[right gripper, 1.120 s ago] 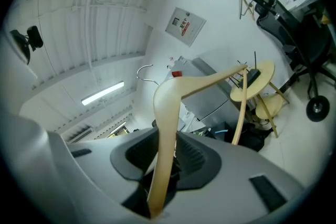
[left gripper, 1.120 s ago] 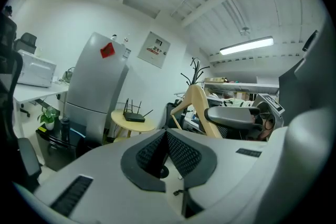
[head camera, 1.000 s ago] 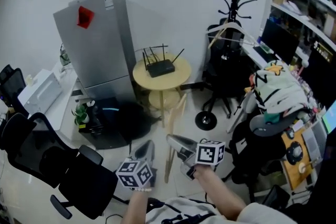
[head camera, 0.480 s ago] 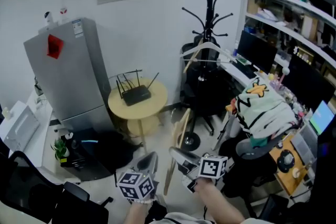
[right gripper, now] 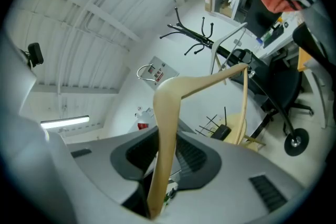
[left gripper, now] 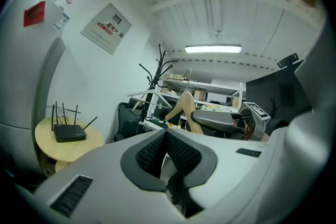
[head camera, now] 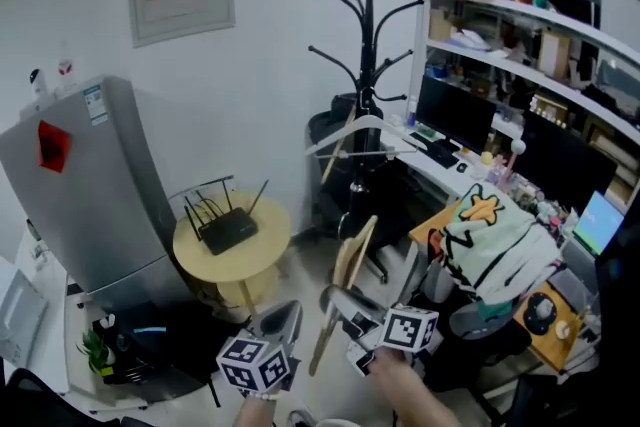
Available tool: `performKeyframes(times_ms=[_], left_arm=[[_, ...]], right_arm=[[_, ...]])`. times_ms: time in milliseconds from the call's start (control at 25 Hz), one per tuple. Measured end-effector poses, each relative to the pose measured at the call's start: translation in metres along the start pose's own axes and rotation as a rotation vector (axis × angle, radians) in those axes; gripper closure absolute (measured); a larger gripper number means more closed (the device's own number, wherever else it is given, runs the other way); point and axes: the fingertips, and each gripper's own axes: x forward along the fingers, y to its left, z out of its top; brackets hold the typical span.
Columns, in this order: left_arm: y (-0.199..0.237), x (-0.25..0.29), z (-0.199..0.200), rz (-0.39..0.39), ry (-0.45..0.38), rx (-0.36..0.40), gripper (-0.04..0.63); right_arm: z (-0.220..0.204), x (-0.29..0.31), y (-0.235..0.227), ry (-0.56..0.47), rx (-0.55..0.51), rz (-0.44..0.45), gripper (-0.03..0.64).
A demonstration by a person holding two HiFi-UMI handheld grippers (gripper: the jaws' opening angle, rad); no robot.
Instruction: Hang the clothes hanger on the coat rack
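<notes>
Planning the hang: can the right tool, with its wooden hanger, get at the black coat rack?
Probably yes: the right tool, shut on the pale wooden hanger, has open air up to the black coat rack, whose upper hooks look free. A white hanger hangs lower.

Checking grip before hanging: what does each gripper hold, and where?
The right gripper clamps the pale wooden clothes hanger by one sloping arm, below the bend; the left gripper holds nothing.

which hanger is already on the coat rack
The white hanger, hanging on the black coat rack; the wooden hanger is clamped in the right gripper.
</notes>
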Motion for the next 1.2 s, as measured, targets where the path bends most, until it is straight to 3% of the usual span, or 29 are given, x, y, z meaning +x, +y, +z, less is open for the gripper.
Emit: performKeyframes(times_ms=[560,880,1200], left_arm=[[0.025,0.046,0.054,-0.242,0.025,0.043,0.597],[0.040,0.073,0.075,-0.290,0.005,0.026,0.597],[0.066,0.116,0.096,-0.249,0.003,0.048,0.597]], right_arm=[[0.079,0.032,-0.031,-0.187,-0.108,-0.209,0.497],[0.117,0.042,-0.051,-0.279,-0.120,-0.288,0.497],[0.168,0.076,-0.077,-0.390,-0.149,-0.306,0.499]])
